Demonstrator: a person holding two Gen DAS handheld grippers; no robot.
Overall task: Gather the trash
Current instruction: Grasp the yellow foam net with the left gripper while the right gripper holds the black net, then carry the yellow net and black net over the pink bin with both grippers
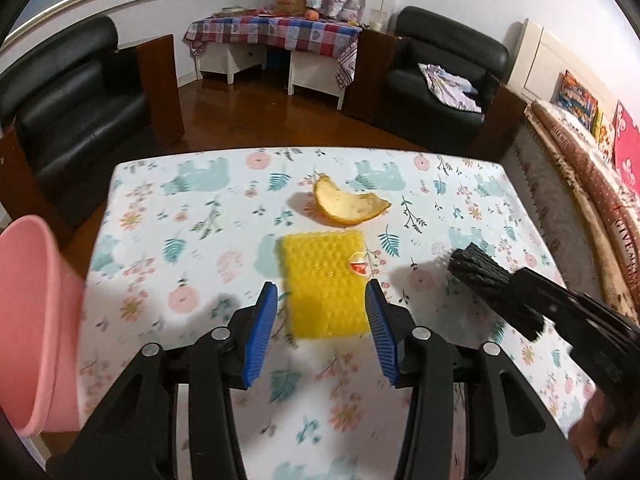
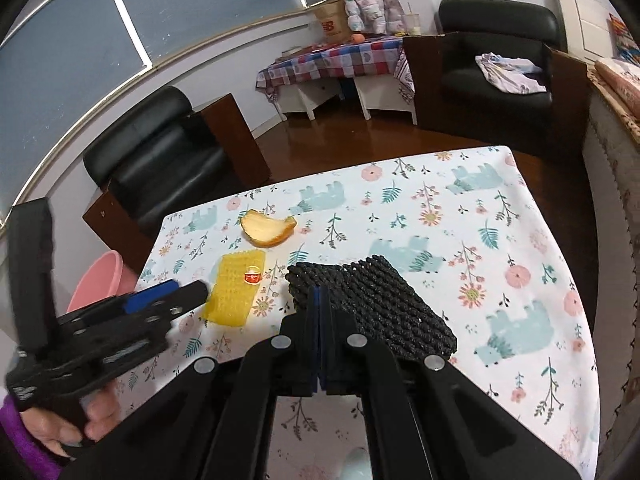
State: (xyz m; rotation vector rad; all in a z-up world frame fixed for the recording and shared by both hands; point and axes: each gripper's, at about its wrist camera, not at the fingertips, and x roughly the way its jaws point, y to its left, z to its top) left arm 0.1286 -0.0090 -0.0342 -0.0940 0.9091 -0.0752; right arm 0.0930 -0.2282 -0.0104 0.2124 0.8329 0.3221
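A yellow foam fruit net [image 1: 326, 282] with a small red sticker lies on the floral tablecloth; it also shows in the right wrist view [image 2: 236, 288]. My left gripper [image 1: 322, 300] is open, its blue pads on either side of the net's near half, just above it. An orange peel [image 1: 348, 206] lies beyond the net, also seen in the right wrist view [image 2: 268, 228]. My right gripper [image 2: 321, 300] is shut on a black foam net [image 2: 372, 308], held over the table; the black net shows at the right in the left wrist view [image 1: 492, 286].
A pink bin [image 1: 36, 320] stands off the table's left edge, also in the right wrist view [image 2: 100, 284]. The table [image 2: 500, 240] has edges close on the far and left sides. Black armchairs [image 1: 436, 76] and a checked side table [image 1: 276, 32] stand beyond.
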